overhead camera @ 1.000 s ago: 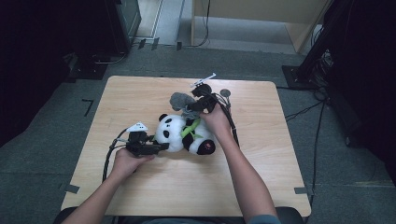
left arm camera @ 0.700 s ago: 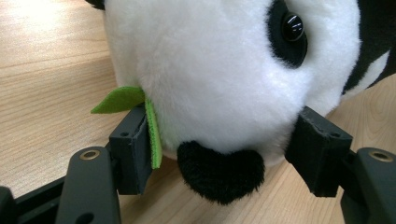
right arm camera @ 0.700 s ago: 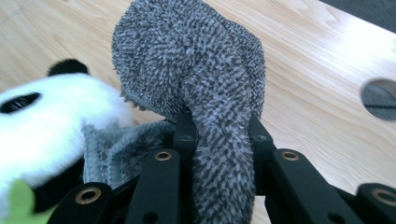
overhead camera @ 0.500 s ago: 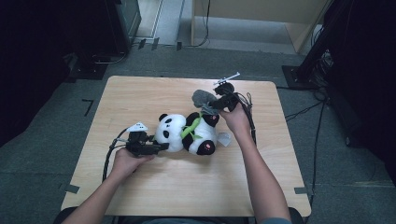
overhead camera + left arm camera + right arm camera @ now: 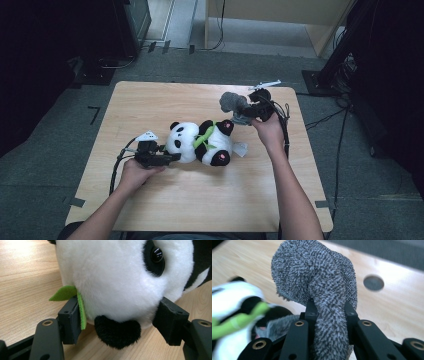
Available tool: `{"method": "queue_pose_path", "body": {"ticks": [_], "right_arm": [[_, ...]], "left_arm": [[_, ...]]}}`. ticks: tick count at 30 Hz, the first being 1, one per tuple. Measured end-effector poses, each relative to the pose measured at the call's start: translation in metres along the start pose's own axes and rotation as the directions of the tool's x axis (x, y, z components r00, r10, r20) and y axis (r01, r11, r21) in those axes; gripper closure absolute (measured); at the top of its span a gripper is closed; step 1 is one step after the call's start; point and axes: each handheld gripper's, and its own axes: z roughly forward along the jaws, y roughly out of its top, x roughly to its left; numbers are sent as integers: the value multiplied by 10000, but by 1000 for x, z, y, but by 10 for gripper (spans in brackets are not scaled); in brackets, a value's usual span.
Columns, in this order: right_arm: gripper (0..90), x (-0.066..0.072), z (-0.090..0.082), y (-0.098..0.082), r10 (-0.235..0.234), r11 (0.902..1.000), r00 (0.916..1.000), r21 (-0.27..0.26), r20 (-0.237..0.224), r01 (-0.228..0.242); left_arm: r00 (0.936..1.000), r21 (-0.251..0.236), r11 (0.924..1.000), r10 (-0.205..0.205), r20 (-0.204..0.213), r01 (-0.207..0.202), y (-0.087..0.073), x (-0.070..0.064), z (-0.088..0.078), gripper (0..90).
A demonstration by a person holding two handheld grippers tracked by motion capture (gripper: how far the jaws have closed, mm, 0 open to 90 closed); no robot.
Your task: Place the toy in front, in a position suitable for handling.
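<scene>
A black-and-white panda plush [image 5: 200, 142] with a green felt scarf lies on its side in the middle of the wooden table [image 5: 150, 105]. My left gripper [image 5: 169, 158] comes at its head from the left. In the left gripper view both pads press into the white fur of the panda's head [image 5: 112, 277], so the left gripper [image 5: 120, 308] is shut on it, with a green felt leaf [image 5: 65, 293] against one pad. My right gripper [image 5: 244, 111] is raised at the back right, just beyond the panda's feet. It is shut on a grey fuzzy cloth [image 5: 230, 101], which bunches above the right gripper [image 5: 329, 307] as a grey fuzzy cloth [image 5: 312, 272].
A round hole [image 5: 373, 283] is set in the tabletop near the back right. A white tag [image 5: 240, 148] sticks out beside the panda. Cables [image 5: 117, 167] trail from both grippers. Dark equipment and a wooden cabinet [image 5: 280, 20] stand on the floor beyond the table.
The right gripper has carried the grey cloth to the right and slightly back, off the panda's body. The left gripper and the panda's head stayed put.
</scene>
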Motion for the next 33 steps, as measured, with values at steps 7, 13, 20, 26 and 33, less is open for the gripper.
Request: {"method": "queue_pose_path", "body": {"ticks": [7, 13, 20, 26, 33], "right_arm": [[735, 27, -22, -5, -704, 9926, 9946, -1046, -759, 623], [732, 39, -9, -26, -921, 9928, 9886, -869, -1191, 820], [715, 37, -6, -41, -1016, 9908, 9876, -1010, -1200, 896], [712, 30, -8, -55, -749, 9921, 9897, -1090, -1218, 617], [721, 18, -9, -67, -446, 9952, 9932, -920, -1075, 347]], "left_arm": [[10000, -27, 10000, -31, 4, 31, 0, 0, 0, 307], [10000, -46, 10000, -46, 11, 46, 0, 0, 0, 306], [9999, -98, 9999, -103, 18, 103, 0, 0, 1, 302], [9999, -101, 9999, -120, 47, 120, 0, 1, 1, 300], [9999, -88, 9999, -138, 54, 138, 1, 1, 1, 300]]}}
